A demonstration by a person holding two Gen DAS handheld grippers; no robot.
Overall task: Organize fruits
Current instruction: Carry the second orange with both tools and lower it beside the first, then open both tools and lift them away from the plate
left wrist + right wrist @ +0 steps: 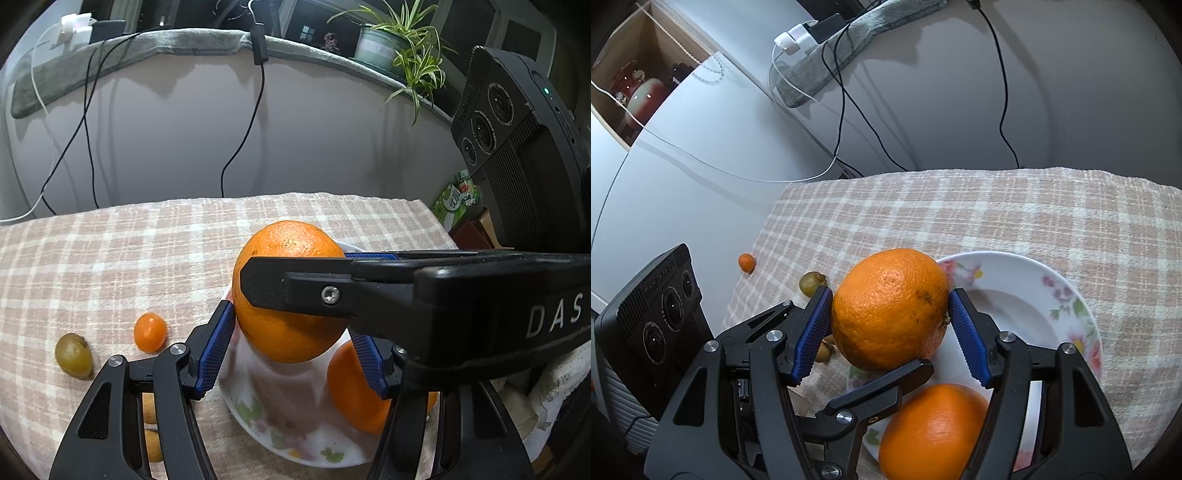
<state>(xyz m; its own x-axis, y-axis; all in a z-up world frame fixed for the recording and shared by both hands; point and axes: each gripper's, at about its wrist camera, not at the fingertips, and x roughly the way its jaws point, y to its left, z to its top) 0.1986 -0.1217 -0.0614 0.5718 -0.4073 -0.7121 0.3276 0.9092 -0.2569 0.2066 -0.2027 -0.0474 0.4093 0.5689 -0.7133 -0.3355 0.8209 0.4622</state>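
Observation:
A large orange is held above a white floral plate. My left gripper has its blue pads against the orange's sides. My right gripper also has both blue pads on the same orange; its black finger crosses the orange in the left wrist view. A second orange lies on the plate. A small kumquat and a green grape-like fruit lie on the checked cloth.
Brownish small fruits lie under the gripper fingers near the plate. Cables hang on the wall behind. A potted plant stands on the sill. The cloth's far edge meets the wall.

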